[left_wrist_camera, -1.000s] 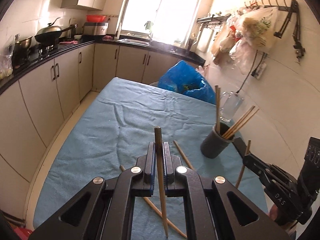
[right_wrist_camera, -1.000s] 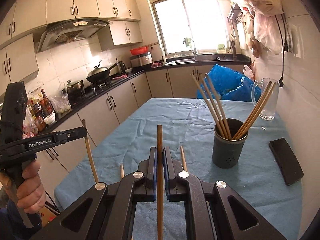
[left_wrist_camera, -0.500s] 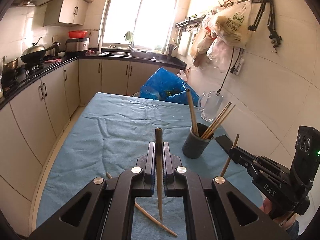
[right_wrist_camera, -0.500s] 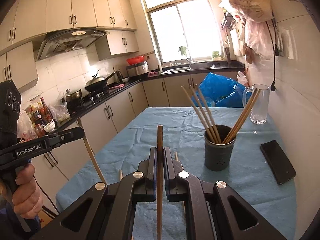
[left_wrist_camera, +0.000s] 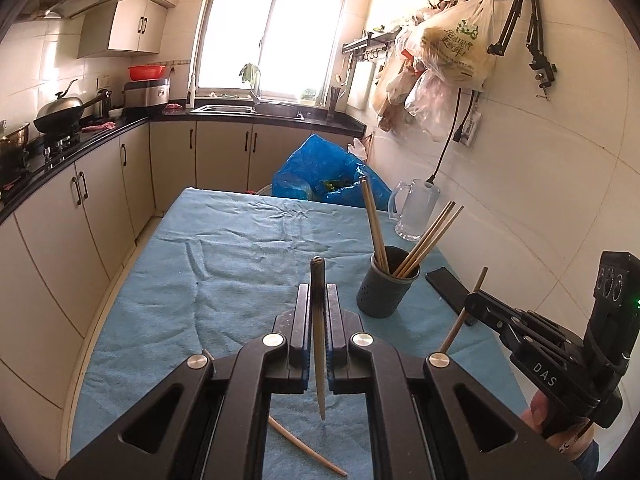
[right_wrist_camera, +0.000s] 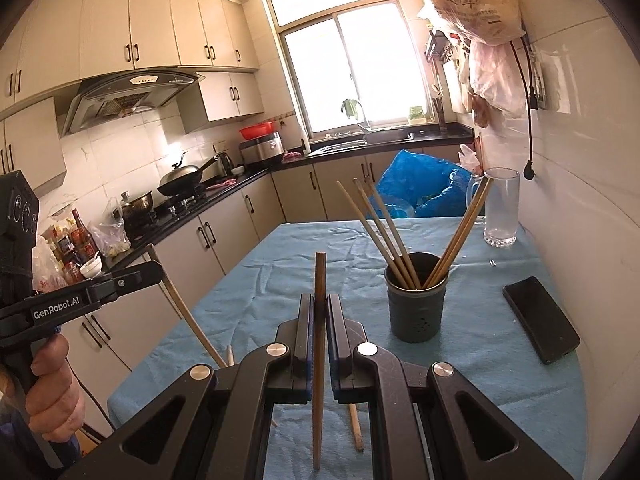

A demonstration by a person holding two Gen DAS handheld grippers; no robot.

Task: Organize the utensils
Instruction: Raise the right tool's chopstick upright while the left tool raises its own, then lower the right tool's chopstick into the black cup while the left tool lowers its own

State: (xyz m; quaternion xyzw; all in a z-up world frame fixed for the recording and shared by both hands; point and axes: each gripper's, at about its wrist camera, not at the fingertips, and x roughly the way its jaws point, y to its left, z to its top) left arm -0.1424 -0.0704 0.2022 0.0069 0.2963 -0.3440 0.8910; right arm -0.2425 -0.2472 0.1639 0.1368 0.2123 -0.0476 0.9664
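Observation:
A dark grey utensil cup (left_wrist_camera: 387, 292) (right_wrist_camera: 416, 298) stands on the blue tablecloth and holds several wooden chopsticks (right_wrist_camera: 384, 232). My left gripper (left_wrist_camera: 319, 292) is shut on one chopstick (left_wrist_camera: 318, 344), held upright above the cloth to the left of the cup. My right gripper (right_wrist_camera: 319, 304) is shut on another chopstick (right_wrist_camera: 319, 360), upright, in front and left of the cup. Each gripper shows in the other's view, the right (left_wrist_camera: 476, 300) and the left (right_wrist_camera: 154, 270). Loose chopsticks lie on the cloth near the front edge (left_wrist_camera: 304, 448) (right_wrist_camera: 354, 424).
A black phone (right_wrist_camera: 540, 320) lies right of the cup. A glass mug (right_wrist_camera: 500, 208) stands by the wall at the back right. A blue plastic bag (left_wrist_camera: 328, 176) sits past the table's far end. Kitchen cabinets and counter (left_wrist_camera: 80, 168) run along the left.
Both grippers have risen and tilted up, each still holding its chopstick. The cup now appears farther off in both views.

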